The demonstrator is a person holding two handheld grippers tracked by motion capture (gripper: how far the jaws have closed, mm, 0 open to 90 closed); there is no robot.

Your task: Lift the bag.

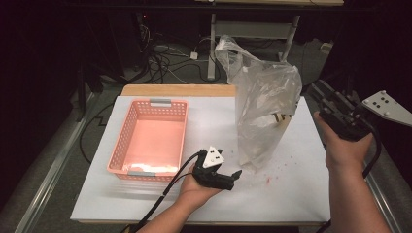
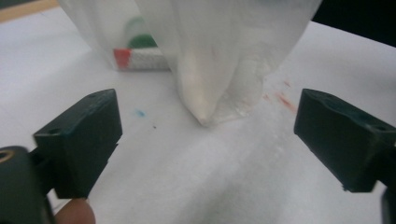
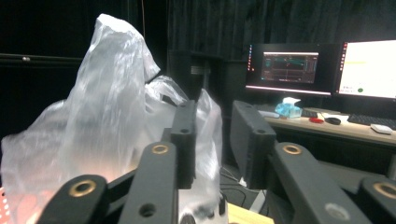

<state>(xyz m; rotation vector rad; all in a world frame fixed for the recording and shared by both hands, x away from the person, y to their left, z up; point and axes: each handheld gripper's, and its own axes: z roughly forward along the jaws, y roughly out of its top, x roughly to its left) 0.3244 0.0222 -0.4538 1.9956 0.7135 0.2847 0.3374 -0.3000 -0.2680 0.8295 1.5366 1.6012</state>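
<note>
On the white table, a clear crinkled plastic bag stands upright right of centre, bottom resting on the surface, small packets inside. Left gripper lies low just beside the bag's base, jaws spread wide, nothing between them. Right gripper is raised at the bag's upper right edge, jaws narrowly apart, bag film just beside one; contact unclear. Pink plastic basket sits left, apart.
</note>
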